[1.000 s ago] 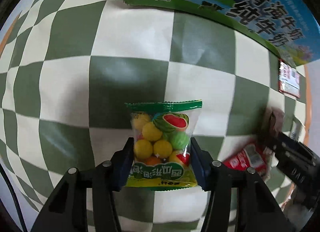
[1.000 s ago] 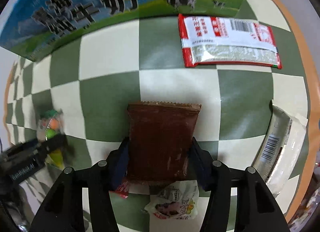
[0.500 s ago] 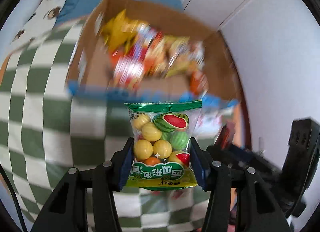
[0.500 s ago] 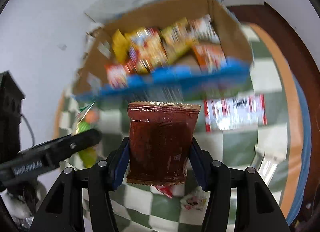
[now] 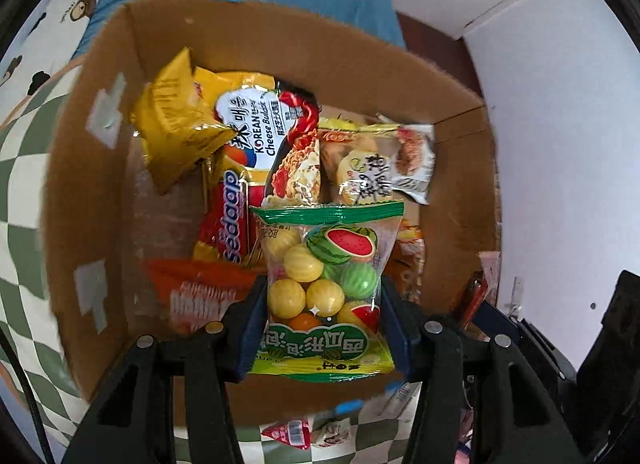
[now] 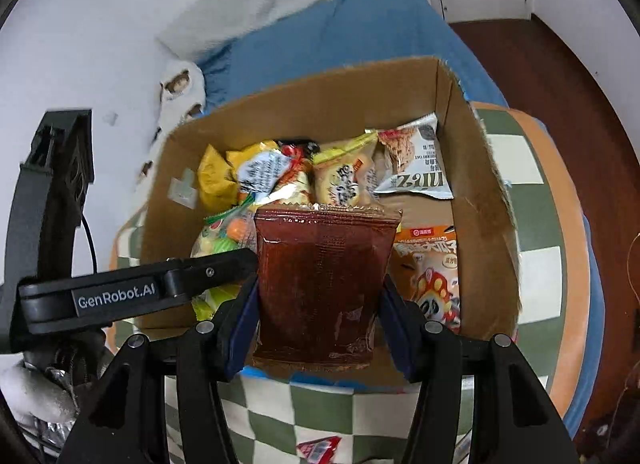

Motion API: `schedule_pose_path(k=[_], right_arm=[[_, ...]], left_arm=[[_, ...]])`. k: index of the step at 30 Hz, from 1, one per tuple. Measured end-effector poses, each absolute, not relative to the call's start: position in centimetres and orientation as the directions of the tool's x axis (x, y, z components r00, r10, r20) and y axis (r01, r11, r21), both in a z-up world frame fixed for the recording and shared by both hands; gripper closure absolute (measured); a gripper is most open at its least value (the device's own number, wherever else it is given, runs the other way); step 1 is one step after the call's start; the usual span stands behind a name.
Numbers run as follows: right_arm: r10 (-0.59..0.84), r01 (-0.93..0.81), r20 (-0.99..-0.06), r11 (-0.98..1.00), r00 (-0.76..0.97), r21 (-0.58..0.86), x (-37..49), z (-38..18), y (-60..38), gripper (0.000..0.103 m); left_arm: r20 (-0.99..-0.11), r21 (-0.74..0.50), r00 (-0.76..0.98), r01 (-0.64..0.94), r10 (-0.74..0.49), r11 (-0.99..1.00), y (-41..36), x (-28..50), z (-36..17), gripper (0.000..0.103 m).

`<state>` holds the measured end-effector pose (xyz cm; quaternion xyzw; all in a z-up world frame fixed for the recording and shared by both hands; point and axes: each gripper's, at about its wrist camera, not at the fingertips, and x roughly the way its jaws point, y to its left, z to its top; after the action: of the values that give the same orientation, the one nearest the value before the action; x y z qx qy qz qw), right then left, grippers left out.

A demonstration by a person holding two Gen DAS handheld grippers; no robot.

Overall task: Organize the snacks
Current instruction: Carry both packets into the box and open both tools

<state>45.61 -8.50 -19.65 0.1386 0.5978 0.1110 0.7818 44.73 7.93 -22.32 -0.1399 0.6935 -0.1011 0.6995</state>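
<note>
My left gripper point(image 5: 322, 328) is shut on a clear bag of fruit-shaped gum balls point(image 5: 324, 292) with green edges, held over the open cardboard box point(image 5: 80, 191). My right gripper point(image 6: 318, 320) is shut on a dark brown snack packet point(image 6: 320, 284), held over the same box point(image 6: 480, 223). The box holds several snack packs: yellow bags, a Korean cheese noodle pack point(image 5: 260, 127), a red pack point(image 5: 232, 223). The left gripper point(image 6: 132, 292) with its gum bag point(image 6: 220, 236) shows at the left of the right wrist view.
The box stands on a green and white checked cloth point(image 6: 320, 416). Small loose snacks point(image 5: 292, 434) lie on the cloth in front of the box. A blue bed cover point(image 6: 360, 31) and white wall lie behind. The right gripper's body point(image 5: 600, 344) is beside the left one.
Both grippers have lifted their packets off the cloth and swung up over the open box. A second ago they faced the table; now they look into the box.
</note>
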Motion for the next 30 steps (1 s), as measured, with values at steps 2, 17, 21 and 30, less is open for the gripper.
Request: schedule_pose_path(k=[2, 17, 21, 30], right_arm=[[0.324, -0.013, -0.917, 0.944, 0.235, 0.33, 46.4, -20.8, -8.3, 0.044], [0.221, -0.049, -0.975, 0.974, 0.027, 0.22, 47.7, -27.1, -8.3, 0.013], [0.212, -0.038, -0.977, 0.977, 0.03, 0.211, 47.6, -27.0, -8.6, 0.008], [0.161, -0.015, -0.979, 0.987, 0.123, 0.16, 46.4, -24.3, -9.9, 0.008]], left_arm=[[-0.946, -0.322, -0.017, -0.054, -0.323, 0.945, 7.4, 45.2, -23.6, 0.053], [-0.952, -0.295, -0.076, -0.047, -0.297, 0.954, 6.1, 45.7, -27.0, 0.019], [-0.96, -0.27, -0.062, -0.032, -0.272, 0.962, 6.0, 45.6, -26.4, 0.019], [-0.977, -0.19, 0.097, 0.003, -0.19, 0.982, 7.1, 43.7, -22.2, 0.019]])
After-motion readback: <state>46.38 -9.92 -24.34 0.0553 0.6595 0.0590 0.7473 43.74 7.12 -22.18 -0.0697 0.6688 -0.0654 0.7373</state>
